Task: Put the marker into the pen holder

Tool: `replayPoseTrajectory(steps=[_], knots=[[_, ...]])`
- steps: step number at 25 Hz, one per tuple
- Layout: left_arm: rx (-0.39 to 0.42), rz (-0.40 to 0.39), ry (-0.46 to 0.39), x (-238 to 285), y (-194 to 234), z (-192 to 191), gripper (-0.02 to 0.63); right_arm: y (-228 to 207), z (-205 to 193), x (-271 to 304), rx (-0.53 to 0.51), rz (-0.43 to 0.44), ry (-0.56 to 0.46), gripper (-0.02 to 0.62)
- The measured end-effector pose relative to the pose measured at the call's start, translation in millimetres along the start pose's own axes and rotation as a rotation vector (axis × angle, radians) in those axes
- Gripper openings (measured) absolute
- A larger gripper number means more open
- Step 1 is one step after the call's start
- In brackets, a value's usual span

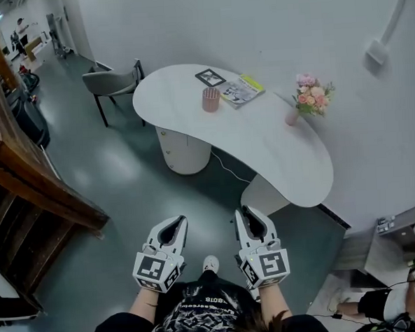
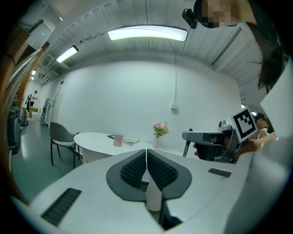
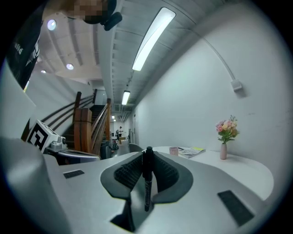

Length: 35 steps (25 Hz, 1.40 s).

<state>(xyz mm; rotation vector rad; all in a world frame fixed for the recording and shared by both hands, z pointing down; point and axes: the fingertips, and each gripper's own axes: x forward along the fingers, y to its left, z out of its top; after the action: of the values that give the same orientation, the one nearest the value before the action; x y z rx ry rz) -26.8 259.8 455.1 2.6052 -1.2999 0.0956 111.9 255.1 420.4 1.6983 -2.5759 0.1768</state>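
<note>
The left gripper has its jaws meeting at the tips, with nothing between them. Beyond stands a white table carrying a pink pen holder, a booklet and a flower vase (a grey chair sits at its left end).

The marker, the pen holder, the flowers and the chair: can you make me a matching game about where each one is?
Things:
1. marker
2. pen holder
3. flowers
4. chair

Places:
A. on the floor, at one end of the table
B. on the table, beside a booklet
C. gripped in the right claw
D. in a small vase on the table

Pairs: 1-C, 2-B, 3-D, 4-A
</note>
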Motion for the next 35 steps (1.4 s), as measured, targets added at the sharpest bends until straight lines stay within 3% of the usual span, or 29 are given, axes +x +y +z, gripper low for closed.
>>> replayPoseTrajectory(steps=[9, 16, 26, 35], knots=[[-0.004, 0.072, -0.010, 51.5, -4.1, -2.2, 0.026, -43.3, 1.2, 20.0, -0.009, 0.079, 0.006, 0.087], [-0.031, 0.110, -0.006, 75.6, 0.5, 1.9, 0.026, -70.5, 3.0, 30.5, -0.014, 0.080, -0.002, 0.087], [0.005, 0.046, 0.016, 111.6, 6.3, 7.9, 0.026, -89.6, 1.3, 57.7, 0.013, 0.033, -0.002, 0.087], [-0.008, 0.006, 0.017, 176.9, 72.8, 30.4, 0.026, -116.6, 17.3, 142.9, -0.027, -0.008, -0.015, 0.087]])
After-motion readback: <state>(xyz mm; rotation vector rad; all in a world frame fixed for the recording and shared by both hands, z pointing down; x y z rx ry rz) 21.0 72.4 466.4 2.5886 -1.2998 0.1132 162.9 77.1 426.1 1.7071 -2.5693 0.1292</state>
